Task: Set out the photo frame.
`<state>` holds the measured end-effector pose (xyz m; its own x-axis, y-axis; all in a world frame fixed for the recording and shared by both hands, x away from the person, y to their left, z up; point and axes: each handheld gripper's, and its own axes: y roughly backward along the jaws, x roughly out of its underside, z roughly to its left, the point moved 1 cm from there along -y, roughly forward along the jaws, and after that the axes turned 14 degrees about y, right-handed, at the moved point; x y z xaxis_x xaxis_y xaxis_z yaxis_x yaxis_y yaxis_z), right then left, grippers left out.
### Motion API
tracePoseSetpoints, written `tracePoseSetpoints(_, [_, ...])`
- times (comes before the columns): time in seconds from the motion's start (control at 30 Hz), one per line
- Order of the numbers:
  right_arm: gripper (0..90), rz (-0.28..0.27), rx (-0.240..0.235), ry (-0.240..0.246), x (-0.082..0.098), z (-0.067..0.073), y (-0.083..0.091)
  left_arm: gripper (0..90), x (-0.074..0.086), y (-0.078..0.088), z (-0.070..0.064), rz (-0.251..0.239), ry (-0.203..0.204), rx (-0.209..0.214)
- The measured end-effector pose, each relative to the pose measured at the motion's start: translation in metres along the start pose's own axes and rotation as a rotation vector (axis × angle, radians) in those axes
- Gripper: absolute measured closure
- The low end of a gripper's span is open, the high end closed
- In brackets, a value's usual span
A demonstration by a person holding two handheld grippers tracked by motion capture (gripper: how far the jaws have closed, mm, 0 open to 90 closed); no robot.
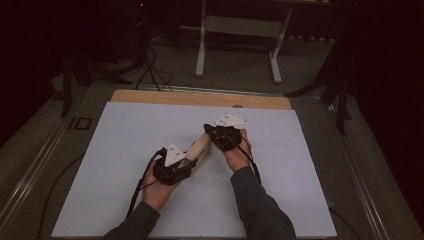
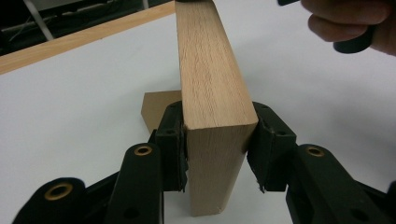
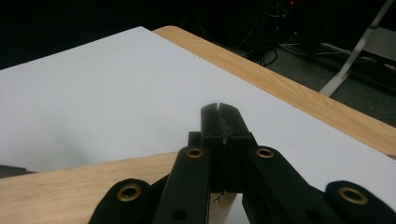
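Note:
A long pale wooden block [image 1: 199,145] [image 2: 210,84] stands tilted off the white table between the two hands. My left gripper [image 1: 189,161] [image 2: 217,140] is shut on its near end, a pad pressing each side. A smaller flat wooden piece [image 2: 156,106] lies on the table just behind the left jaw. At the far end of the block, my right gripper [image 1: 208,131] [image 3: 219,120] is shut, its jaws pressed together with nothing between them. They hover just over the block's top face [image 3: 70,191]. A hand [image 2: 355,23] with that gripper shows in the left gripper view.
The white sheet [image 1: 125,150] covers a wooden tabletop whose bare far edge [image 1: 200,98] [image 3: 289,88] shows. Beyond it a white-legged frame [image 1: 239,25] stands on grey floor with cables [image 1: 152,75]. Dark stands flank the table on both sides.

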<state>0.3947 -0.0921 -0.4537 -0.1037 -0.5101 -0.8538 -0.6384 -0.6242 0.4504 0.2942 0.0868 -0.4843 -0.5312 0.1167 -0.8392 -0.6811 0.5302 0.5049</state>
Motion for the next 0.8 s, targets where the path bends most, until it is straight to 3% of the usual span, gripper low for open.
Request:
tracePoseSetpoints(0.27, [89.8, 0.014, -0.006, -0.001, -0.002, 0.0, -0.009, 60.0, 0.002, 0.0, -0.002, -0.012, 0.0, -0.006])
tracePoseSetpoints(0.63, [89.7, 0.04, -0.003, -0.003, -0.002, -0.001, -0.017, 58.0, 0.005, -0.004, -0.004, 0.013, -0.002, -0.001])
tracePoseSetpoints(0.8, [89.7, 0.05, 0.002, 0.014, -0.001, -0.003, -0.014, 58.2, 0.004, -0.003, 0.001, 0.013, 0.001, -0.027])
